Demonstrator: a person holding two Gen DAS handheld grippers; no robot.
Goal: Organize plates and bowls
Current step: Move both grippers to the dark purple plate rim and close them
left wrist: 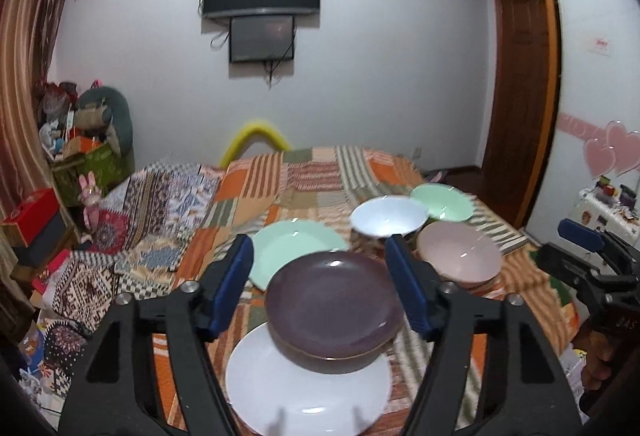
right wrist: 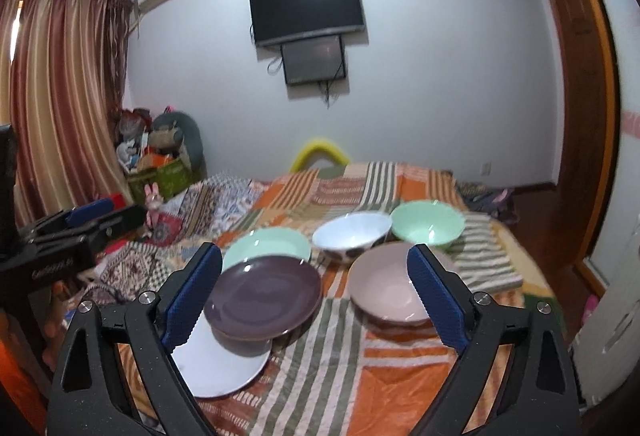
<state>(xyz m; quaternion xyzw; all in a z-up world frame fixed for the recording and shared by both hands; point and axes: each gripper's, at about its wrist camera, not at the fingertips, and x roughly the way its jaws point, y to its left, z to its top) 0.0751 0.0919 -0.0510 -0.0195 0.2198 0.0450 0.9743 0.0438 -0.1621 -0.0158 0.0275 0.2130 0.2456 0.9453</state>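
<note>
Bedroom walls and a patchwork bedspread set the stage; every dish I have to sort lies on that bed. Nearest to me is the purple plate, sitting slightly askew on top of a white plate, its near edge overlapping the white one's far half. Being round, it offers no long axis, so any part of the rim would serve for a pinch. It lies straight ahead of and below my left gripper, framed between the two blue pads, which stand apart on either side of it with nothing pressed between them. My left hand is plainly the nearer one for this stack.

Behind the purple plate, touching or just beside its far left edge, is a mint green plate. To the right sit the bowls: a pink bowl closest, a white bowl behind it, a mint green bowl farthest right. My right gripper has its jaws wide open and empty, its right pad in front of the pink bowl's rim, so I judge that bowl is the right hand's natural target.
</note>
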